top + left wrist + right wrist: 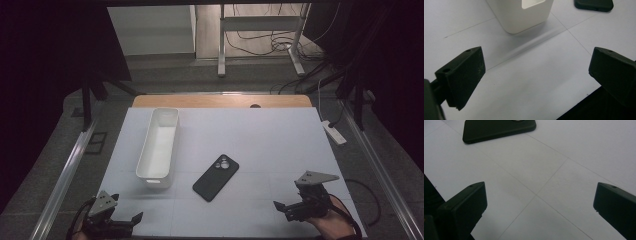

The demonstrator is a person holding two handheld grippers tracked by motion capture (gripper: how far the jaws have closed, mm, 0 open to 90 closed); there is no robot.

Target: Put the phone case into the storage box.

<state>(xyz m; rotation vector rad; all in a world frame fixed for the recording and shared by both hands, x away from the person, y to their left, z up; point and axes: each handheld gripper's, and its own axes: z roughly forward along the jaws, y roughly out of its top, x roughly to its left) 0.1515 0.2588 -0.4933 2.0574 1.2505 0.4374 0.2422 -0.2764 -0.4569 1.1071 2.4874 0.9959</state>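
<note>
Left gripper held wide open, nothing gripped; white bin ahead of it. Right gripper likewise spread wide, empty. Dark phone laid face-down ahead-left of right jaws, well apart, probably kept clear for unobstructed pickup.

Grey floor is spreading behind the desk, where black cables are lying under a metal frame; dark curtains are hanging on both sides.
</note>
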